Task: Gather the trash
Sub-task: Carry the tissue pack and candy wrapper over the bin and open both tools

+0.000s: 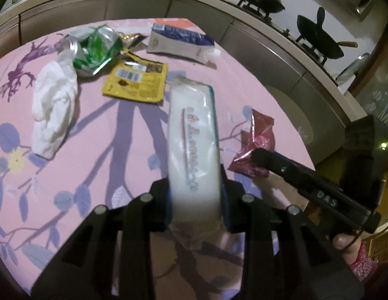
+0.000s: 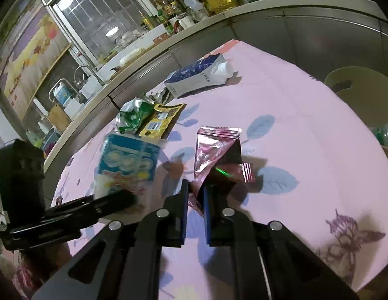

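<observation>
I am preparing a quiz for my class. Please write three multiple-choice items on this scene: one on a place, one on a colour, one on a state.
1. Where does the milk carton lie?
A. at the table's far edge, near the counter
B. inside the sink
C. in the left gripper

2. What colour is the flat packet beside the green wrapper?
A. blue
B. yellow
C. black

3. What is the right gripper doing?
A. hanging open over the carton
B. shut on the pink wrapper
C. shut on the white tissue

Key: 1 A, the milk carton rests at the far table edge. 2 B, the packet is yellow, by the green wrapper. 3 B, the right gripper pinches the pink wrapper.
</observation>
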A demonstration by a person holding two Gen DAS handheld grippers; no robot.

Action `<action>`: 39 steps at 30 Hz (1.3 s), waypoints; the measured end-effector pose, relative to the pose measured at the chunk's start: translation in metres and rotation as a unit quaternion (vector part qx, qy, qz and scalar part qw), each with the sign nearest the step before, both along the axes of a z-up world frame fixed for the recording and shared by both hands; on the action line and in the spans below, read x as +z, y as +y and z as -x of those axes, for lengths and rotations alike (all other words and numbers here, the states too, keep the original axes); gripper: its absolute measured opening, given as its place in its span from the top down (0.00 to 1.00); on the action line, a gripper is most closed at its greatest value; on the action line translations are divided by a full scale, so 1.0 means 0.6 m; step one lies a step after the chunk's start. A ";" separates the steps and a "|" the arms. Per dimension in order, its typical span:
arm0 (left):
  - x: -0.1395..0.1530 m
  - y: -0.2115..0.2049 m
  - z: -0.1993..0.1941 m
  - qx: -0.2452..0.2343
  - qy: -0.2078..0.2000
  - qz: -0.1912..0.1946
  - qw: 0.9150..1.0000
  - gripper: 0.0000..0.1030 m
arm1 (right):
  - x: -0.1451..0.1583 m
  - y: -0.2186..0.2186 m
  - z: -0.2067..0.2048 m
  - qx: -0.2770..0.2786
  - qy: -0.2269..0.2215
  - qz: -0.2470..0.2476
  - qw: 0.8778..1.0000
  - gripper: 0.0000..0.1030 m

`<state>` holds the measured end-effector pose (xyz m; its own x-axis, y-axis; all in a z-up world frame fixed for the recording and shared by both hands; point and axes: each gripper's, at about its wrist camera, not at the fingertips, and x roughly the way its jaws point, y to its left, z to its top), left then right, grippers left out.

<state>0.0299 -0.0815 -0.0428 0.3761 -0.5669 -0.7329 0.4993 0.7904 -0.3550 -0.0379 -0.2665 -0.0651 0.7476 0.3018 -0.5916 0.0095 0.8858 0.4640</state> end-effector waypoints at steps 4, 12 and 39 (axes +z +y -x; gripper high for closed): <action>0.002 -0.006 0.008 0.007 -0.008 -0.016 1.000 0.69 | -0.014 0.008 0.002 0.000 0.005 0.009 1.000 0.92; -0.005 -0.001 0.007 0.025 0.000 -0.038 0.999 0.56 | -0.035 -0.003 0.012 -0.014 0.002 -0.008 1.000 0.78; 0.075 -0.336 -0.071 -0.144 -0.026 -0.009 0.989 0.70 | 0.037 -0.265 -0.002 -0.136 -0.071 -0.009 0.988 0.98</action>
<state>0.0724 -0.2832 0.0022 0.2392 -0.6428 -0.7277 0.7217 0.6191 -0.3097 -0.0370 -0.4252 -0.0428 0.8774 0.0879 -0.4716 0.1797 0.8513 0.4930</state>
